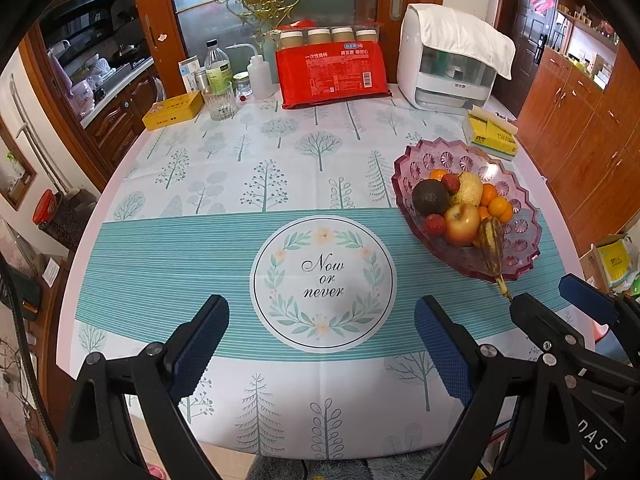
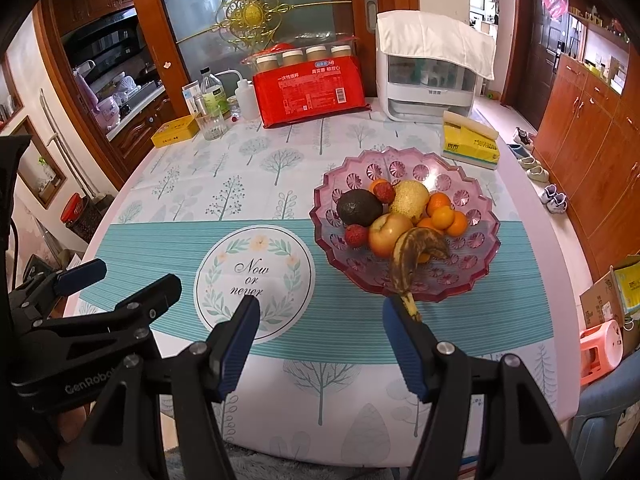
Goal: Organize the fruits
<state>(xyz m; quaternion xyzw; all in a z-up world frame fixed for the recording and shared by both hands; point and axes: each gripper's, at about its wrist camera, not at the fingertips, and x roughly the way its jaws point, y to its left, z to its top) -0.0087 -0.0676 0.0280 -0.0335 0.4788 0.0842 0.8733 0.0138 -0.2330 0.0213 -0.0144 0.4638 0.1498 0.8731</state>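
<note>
A pink glass fruit bowl (image 1: pixel 420 160) (image 2: pixel 476 248) stands on the right side of the table. It holds an avocado (image 2: pixel 358 207), an apple (image 2: pixel 388 234), a yellow pear (image 2: pixel 409 200), several small oranges (image 2: pixel 444 216), two lychees (image 2: pixel 356 236) and a browned banana (image 2: pixel 412 256) whose stem sticks out over the near rim. My left gripper (image 1: pixel 322 312) hovers open over the round "Now or never" print, with nothing between its fingers. My right gripper (image 2: pixel 320 312) is open too, near the bowl's front; its right fingertip (image 2: pixel 394 312) is close to the banana stem.
Along the table's far edge stand a red packet of cups (image 1: pixel 334 68), a white appliance (image 1: pixel 448 68), a tissue box (image 1: pixel 490 136), a glass (image 1: pixel 219 100), bottles (image 1: pixel 218 66) and a yellow tin (image 1: pixel 173 110). Wooden cabinets (image 2: pixel 580 152) line the right wall. A pink stool (image 2: pixel 600 350) stands beside the table.
</note>
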